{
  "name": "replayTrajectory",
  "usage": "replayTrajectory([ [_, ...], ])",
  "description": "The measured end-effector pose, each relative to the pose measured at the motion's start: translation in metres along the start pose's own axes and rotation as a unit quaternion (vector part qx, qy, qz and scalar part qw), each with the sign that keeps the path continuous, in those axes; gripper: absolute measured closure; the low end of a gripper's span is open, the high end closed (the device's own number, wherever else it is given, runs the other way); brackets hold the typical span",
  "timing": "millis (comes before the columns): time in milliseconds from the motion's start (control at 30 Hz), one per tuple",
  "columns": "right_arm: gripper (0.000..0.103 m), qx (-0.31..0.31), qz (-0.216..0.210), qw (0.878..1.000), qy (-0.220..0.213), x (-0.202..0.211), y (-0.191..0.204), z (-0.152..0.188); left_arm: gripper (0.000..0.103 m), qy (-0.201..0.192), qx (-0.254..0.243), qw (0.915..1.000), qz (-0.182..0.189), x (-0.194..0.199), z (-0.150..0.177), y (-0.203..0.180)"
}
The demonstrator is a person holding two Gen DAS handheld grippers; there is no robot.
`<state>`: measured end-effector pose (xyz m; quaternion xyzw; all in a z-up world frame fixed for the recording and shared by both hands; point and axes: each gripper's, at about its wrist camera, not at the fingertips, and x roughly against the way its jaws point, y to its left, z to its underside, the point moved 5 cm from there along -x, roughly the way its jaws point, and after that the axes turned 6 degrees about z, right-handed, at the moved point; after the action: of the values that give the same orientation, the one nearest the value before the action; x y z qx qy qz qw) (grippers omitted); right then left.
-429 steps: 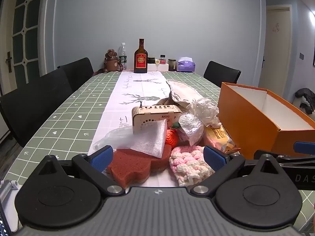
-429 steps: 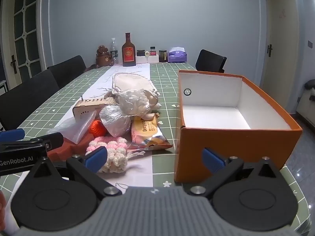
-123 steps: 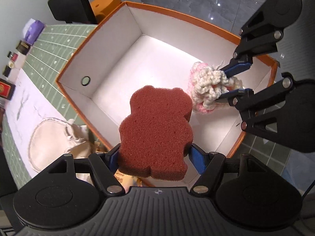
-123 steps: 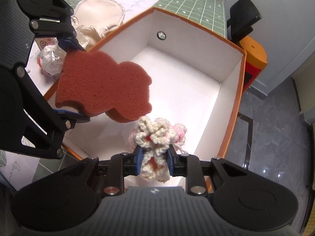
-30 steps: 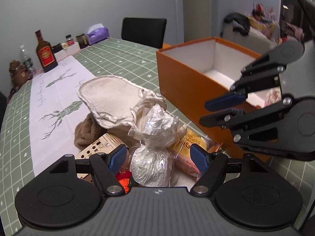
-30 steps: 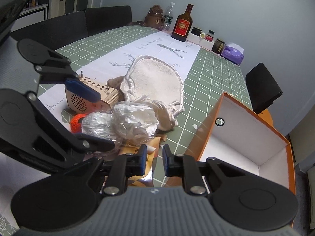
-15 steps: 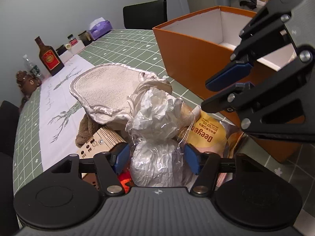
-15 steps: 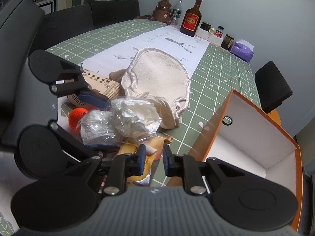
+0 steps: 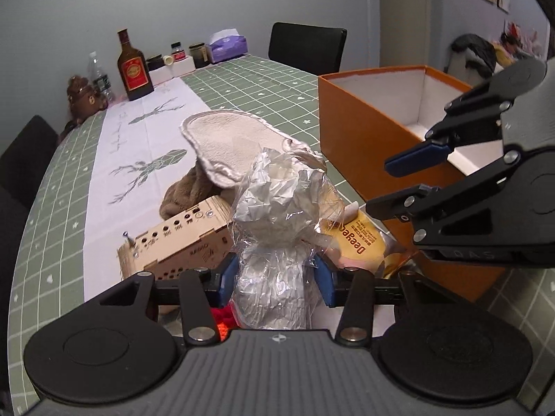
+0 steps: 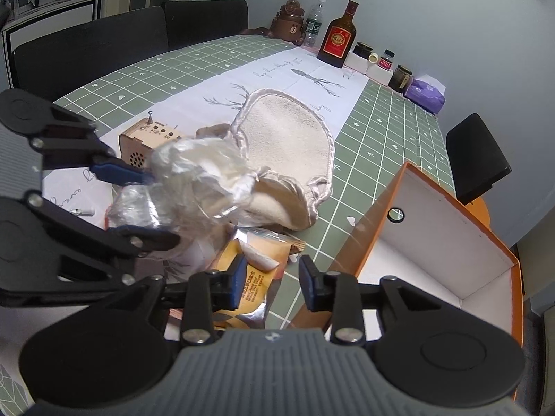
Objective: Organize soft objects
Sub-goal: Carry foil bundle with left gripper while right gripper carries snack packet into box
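Your left gripper (image 9: 275, 275) at the bottom middle is closing around the crinkly plastic bundle (image 9: 277, 215) to lift it, while your right gripper (image 10: 269, 282) is opening over the snack packet (image 10: 256, 270), holding nothing yet.

A crinkled, silvery clear-plastic-wrapped bundle (image 9: 274, 228) stands upright at lower centre of the left wrist view, its twisted top flaring open above a rounded body. Just right of it lies a flat yellow-orange snack packet (image 9: 357, 242) with brown lettering, partly tucked under the bundle. Behind, a cream quilted cloth pouch with satin edging (image 9: 229, 145) sprawls across centre frame. The open orange cardboard box with white inside (image 9: 364, 145) sits upper right.
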<state>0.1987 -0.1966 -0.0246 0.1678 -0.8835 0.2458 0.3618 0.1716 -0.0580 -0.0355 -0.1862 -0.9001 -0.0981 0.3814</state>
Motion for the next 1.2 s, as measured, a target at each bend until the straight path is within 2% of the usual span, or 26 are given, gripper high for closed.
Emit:
replayTrajectory([
  [100, 0.066, 0.014, -0.001, 1.0, 0.015, -0.001, 0.009, 0.0, 0.049, 0.01, 0.014, 0.9998, -0.007, 0.011, 0.001, 0.001],
  [167, 0.061, 0.028, -0.004, 0.999, 0.024, -0.003, 0.017, 0.001, 0.049, 0.019, 0.023, 0.9996, -0.003, 0.016, 0.003, 0.003],
  [367, 0.059, 0.048, -0.02, 0.997, 0.056, -0.015, 0.033, 0.002, 0.049, 0.045, 0.017, 0.9987, -0.02, 0.023, 0.017, 0.011],
  [500, 0.057, 0.053, -0.019, 0.995, 0.084, -0.026, 0.038, 0.002, 0.049, 0.056, 0.032, 0.9979, -0.005, 0.025, 0.024, 0.021],
  [667, 0.052, 0.039, -0.023, 0.991, 0.124, -0.04, 0.04, -0.001, 0.049, 0.063, 0.043, 0.9971, -0.004, 0.027, 0.027, 0.031],
  [800, 0.042, 0.02, -0.031, 0.987, 0.158, -0.053, 0.042, -0.003, 0.049, 0.062, 0.052, 0.9967, 0.005, 0.028, 0.027, 0.034],
  [900, 0.037, 0.022, -0.017, 0.984, 0.174, -0.062, 0.045, -0.005, 0.049, 0.06, 0.064, 0.996, 0.014, 0.026, 0.026, 0.039],
  [967, 0.037, 0.023, -0.006, 0.983, 0.183, -0.069, 0.045, -0.007, 0.049, 0.059, 0.069, 0.9957, 0.019, 0.025, 0.026, 0.04],
  [1100, 0.039, 0.009, -0.008, 0.979, 0.205, -0.08, 0.044, -0.007, 0.049, 0.056, 0.075, 0.9953, 0.024, 0.025, 0.025, 0.041],
  [1200, 0.048, 0.006, 0.002, 0.978, 0.209, -0.082, 0.043, -0.005, 0.049, 0.051, 0.08, 0.9952, 0.025, 0.026, 0.023, 0.042],
])
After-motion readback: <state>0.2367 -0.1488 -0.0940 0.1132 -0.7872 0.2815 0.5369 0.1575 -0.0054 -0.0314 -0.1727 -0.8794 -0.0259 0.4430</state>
